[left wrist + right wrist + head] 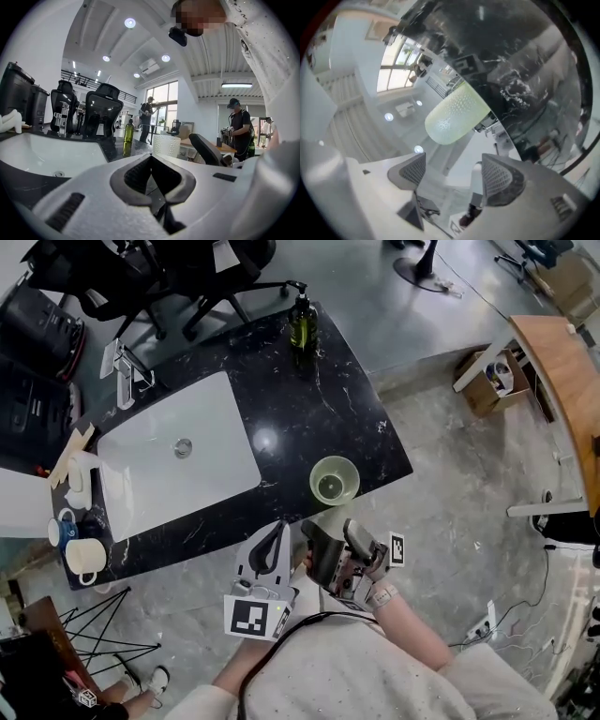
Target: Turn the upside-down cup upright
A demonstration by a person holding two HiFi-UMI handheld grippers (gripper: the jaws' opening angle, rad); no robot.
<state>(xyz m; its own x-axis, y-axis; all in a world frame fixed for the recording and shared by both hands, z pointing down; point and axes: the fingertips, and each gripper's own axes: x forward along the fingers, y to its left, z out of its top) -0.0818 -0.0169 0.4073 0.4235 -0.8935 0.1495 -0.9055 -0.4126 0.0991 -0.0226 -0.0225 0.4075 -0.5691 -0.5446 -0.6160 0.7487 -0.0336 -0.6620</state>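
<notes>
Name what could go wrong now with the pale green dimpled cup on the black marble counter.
The pale green dimpled cup stands upright close to the black marble counter's front edge; a nudge might send it off. The right gripper, jaws open, hangs near it and could clip it.

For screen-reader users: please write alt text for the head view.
A pale green cup stands upright, mouth up, near the front edge of a black marble counter with a white sink. Below it the person holds the left gripper shut and the right gripper open, neither touching the cup.

No legible text or labels.
</notes>
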